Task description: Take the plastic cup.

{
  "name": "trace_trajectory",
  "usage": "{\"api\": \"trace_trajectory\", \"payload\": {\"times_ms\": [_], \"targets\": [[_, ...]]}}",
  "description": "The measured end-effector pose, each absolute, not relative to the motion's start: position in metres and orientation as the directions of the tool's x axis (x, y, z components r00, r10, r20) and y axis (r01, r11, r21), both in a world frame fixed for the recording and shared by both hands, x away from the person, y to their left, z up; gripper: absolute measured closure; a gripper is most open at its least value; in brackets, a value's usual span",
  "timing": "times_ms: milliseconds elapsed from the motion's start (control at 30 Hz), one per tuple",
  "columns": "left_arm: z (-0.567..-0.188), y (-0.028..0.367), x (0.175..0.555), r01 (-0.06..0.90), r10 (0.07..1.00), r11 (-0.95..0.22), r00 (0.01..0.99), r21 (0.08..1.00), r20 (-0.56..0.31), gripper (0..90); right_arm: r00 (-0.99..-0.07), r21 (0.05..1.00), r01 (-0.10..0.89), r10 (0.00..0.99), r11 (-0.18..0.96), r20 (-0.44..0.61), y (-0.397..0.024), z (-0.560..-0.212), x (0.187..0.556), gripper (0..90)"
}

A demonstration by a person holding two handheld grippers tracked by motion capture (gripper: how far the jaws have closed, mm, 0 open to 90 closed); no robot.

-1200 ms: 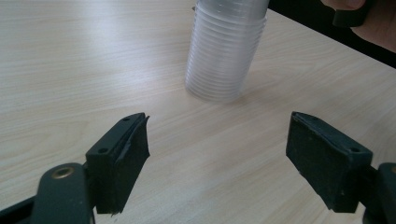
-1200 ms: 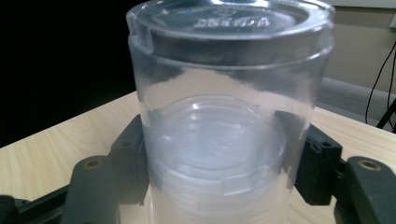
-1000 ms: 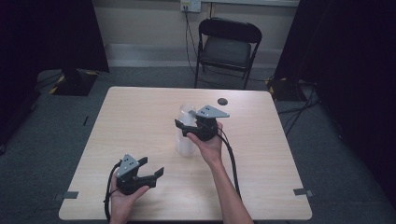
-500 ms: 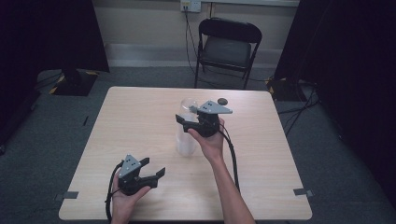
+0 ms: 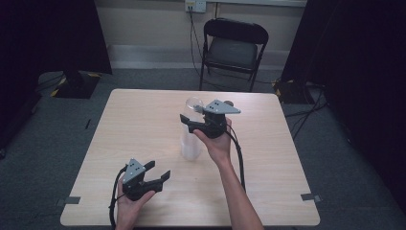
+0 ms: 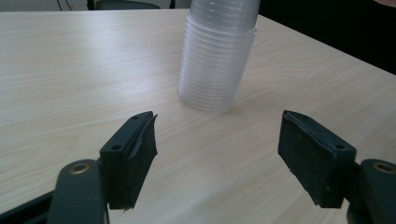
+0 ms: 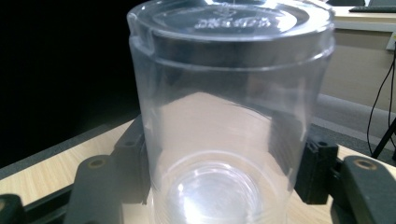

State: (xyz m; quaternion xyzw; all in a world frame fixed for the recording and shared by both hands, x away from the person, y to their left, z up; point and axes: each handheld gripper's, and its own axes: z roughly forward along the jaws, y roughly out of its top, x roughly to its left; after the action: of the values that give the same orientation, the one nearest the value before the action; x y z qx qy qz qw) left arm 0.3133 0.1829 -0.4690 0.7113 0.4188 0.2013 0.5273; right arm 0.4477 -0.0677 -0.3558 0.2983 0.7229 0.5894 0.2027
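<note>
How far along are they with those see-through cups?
Nothing looks finished yet: no separate cup stands on the table. In hand: the right gripper is closed on the top cup of the upside-down stack. The left gripper waits open beside it. Left: pulling that cup free.

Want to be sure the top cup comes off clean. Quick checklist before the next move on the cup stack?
1. Right gripper clamped on the top cup: ok, jaws sit against both walls, cup upside down.
2. Top cup free of the cup stack: cannot tell, clear plastic hides where one ends.
3. Stack upright on the table: ok, it stands straight in the left gripper view.
4. Left gripper bracing the stack: not ok, jaws have just been closing but are open with nothing between them, short of the stack.
5. Small dark object behind the right gripper out of the way: cannot tell, mostly hidden.
</note>
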Motion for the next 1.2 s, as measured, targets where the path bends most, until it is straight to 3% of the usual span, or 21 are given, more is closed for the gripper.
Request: {"api": "trace_trajectory", "payload": {"times_ms": [433, 533, 900, 1200], "targets": [[-0.469, 0.182, 0.315, 0.397, 0.785, -0.059, 0.585, 0.916, -0.203, 33.6, -0.747, 0.974, 0.197, 0.661, 0.109, 0.077, -0.071, -0.344, 0.441, 35.8], [-0.468, 0.182, 0.315, 0.416, 0.786, -0.065, 0.582, 0.907, -0.210, 27.9, -0.746, 0.976, 0.194, 0.660, 0.100, 0.081, -0.074, -0.342, 0.439, 36.1], [-0.469, 0.178, 0.316, 0.424, 0.766, -0.093, 0.608, 0.901, -0.207, 24.4, -0.746, 0.981, 0.191, 0.656, 0.047, 0.113, -0.088, -0.330, 0.427, 37.2], [-0.468, 0.176, 0.313, 0.396, 0.747, -0.087, 0.633, 0.914, -0.203, 30.8, -0.737, 0.984, 0.172, 0.670, 0.054, 0.092, -0.103, -0.327, 0.415, 37.3]]}}
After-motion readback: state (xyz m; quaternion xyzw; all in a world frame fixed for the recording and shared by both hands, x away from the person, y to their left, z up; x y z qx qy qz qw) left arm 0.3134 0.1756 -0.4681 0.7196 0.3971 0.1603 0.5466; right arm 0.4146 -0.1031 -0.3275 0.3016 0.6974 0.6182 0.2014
